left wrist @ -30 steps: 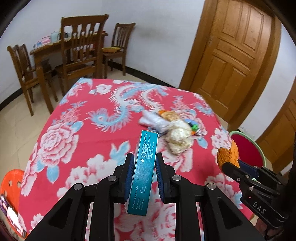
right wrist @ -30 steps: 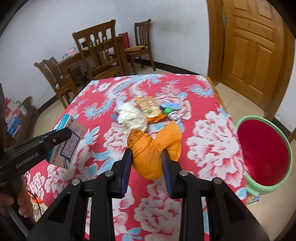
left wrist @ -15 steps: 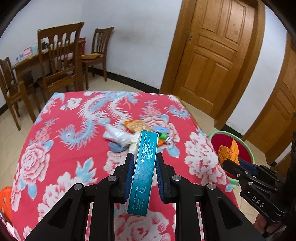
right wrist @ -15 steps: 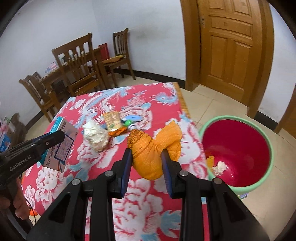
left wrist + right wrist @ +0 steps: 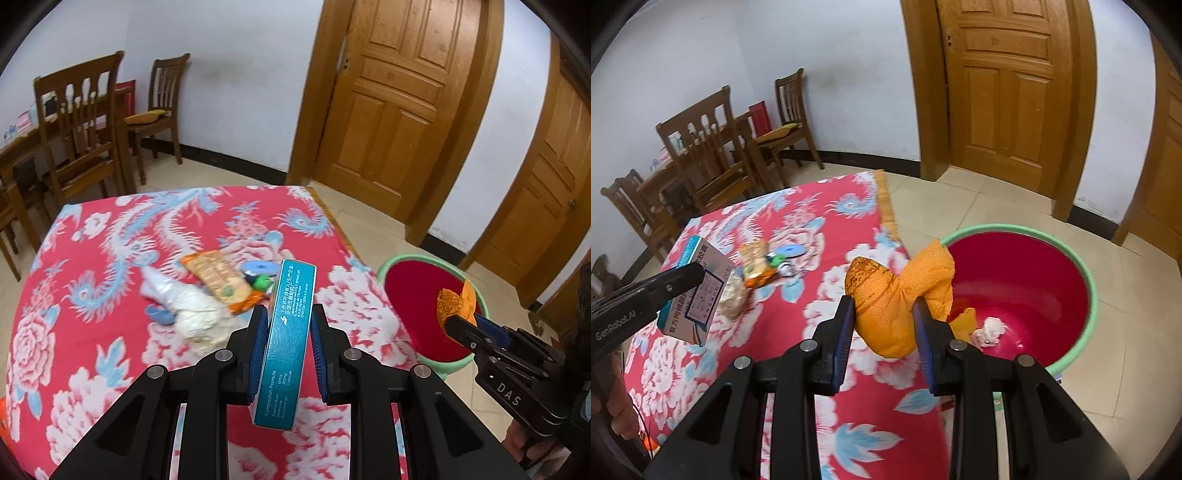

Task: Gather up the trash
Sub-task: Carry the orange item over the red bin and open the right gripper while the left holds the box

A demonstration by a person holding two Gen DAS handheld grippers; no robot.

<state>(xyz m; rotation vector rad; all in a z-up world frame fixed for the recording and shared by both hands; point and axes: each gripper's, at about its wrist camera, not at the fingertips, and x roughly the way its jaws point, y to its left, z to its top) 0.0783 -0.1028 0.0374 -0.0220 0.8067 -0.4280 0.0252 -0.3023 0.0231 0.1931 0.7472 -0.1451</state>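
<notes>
My left gripper (image 5: 287,328) is shut on a teal medicine box (image 5: 286,343), held upright above the red flowered tablecloth (image 5: 92,295). The right gripper (image 5: 886,317) is shut on a crumpled orange cloth (image 5: 897,295), which hangs at the table's right edge beside the red basin with a green rim (image 5: 1027,284). A white wad (image 5: 990,328) and an orange scrap lie inside the basin. On the table remain a white crumpled bag (image 5: 192,314), an orange snack wrapper (image 5: 221,280), a blue disc (image 5: 258,266) and a small green piece (image 5: 261,282).
Wooden chairs (image 5: 81,133) and a dining table stand behind the flowered table. Two wooden doors (image 5: 399,103) line the far wall. Tiled floor (image 5: 997,206) surrounds the basin. A person's hand (image 5: 613,406) holds the left gripper's handle at the lower left.
Both grippers have swung to the right with their loads held. The basin has come into full view and the orange cloth now hangs by its rim.
</notes>
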